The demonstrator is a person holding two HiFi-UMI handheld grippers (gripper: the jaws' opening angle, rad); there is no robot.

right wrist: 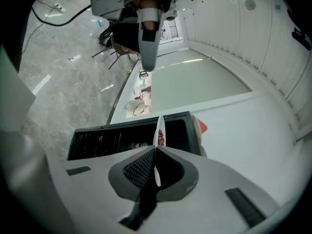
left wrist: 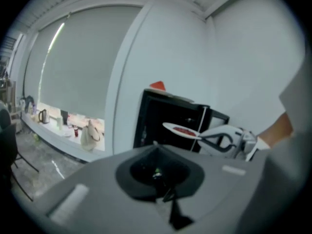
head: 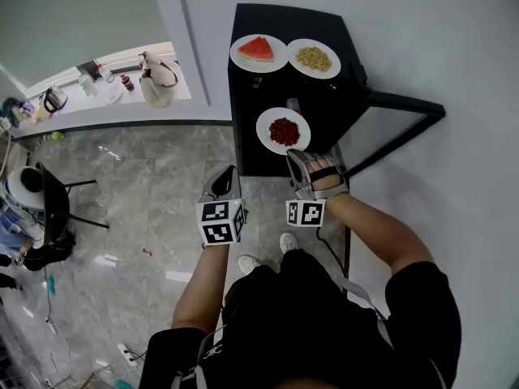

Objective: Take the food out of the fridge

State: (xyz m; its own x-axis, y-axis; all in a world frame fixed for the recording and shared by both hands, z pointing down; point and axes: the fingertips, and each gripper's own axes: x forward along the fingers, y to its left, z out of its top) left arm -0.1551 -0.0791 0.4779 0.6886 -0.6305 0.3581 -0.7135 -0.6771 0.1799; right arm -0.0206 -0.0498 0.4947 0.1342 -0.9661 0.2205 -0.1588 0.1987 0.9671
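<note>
1. The white round plate of dark red food is held in the air in front of the biggest thing here, a black box-shaped fridge that stands against a pale wall. The left gripper view shows the plate level and lower than the fridge's top, before its dark open inside.
2. The fridge's glass door with a black frame is swung wide open to the right.
3. A person in black clothes and white shoes stands on the grey marble-tile floor facing the fridge, with both forearms reaching forward.
4. Two more white round plates sit side by side on the fridge's top. One carries a red wedge of watermelon and the other a heap of yellow grains. Both are well apart from either gripper.
5. The right gripper has its fingers closed on the near rim of the plate of red food. In the right gripper view the rim shows edge-on as a thin white line pinched between the two fingers. The rest of the plate, and the food on it, reaches out past the fingertips toward the fridge.
6. The left gripper hangs just left of the right one, apart from the plate. Its fingers are closed together with nothing between them.
7. Far left, a beige bag rests on a white counter below a window.
</note>
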